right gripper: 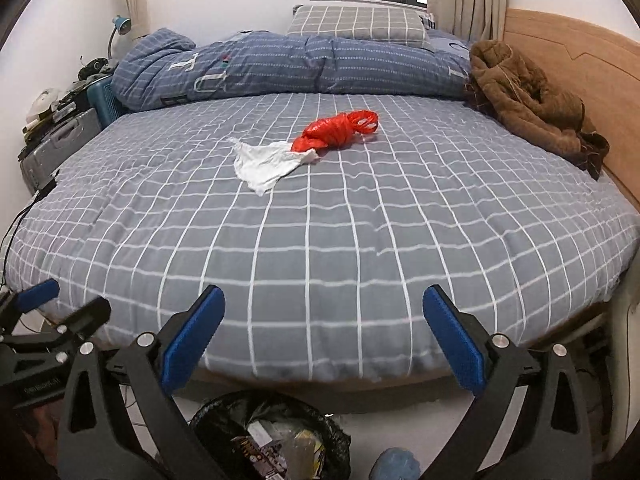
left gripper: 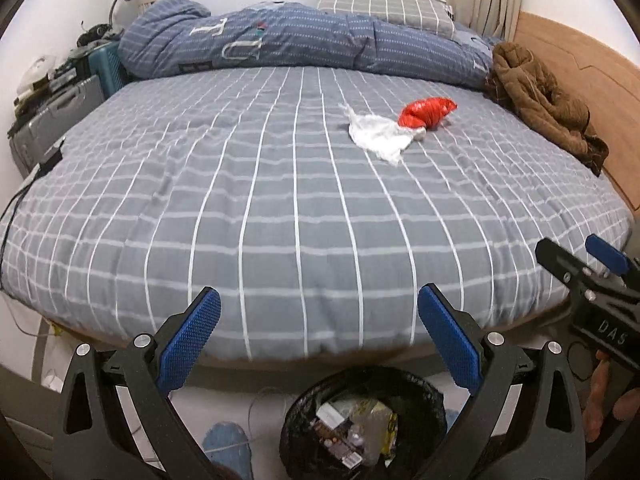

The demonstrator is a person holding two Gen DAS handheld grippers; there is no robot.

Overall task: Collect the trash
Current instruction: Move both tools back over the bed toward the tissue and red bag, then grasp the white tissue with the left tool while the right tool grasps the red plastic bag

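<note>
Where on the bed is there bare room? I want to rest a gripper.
The grey checked sheet is bare from the near edge up to the white tissue and red bag. Crowded: folded duvet along the back, brown coat by the headboard.

Black hand-held gripper [left gripper: 318, 326], blue textured pads [left gripper: 190, 344]

Spread, empty right tongs [right gripper: 324, 334] face a red bag [right gripper: 336, 131] touching white tissue [right gripper: 266, 164] on the bed [right gripper: 360, 248].
</note>
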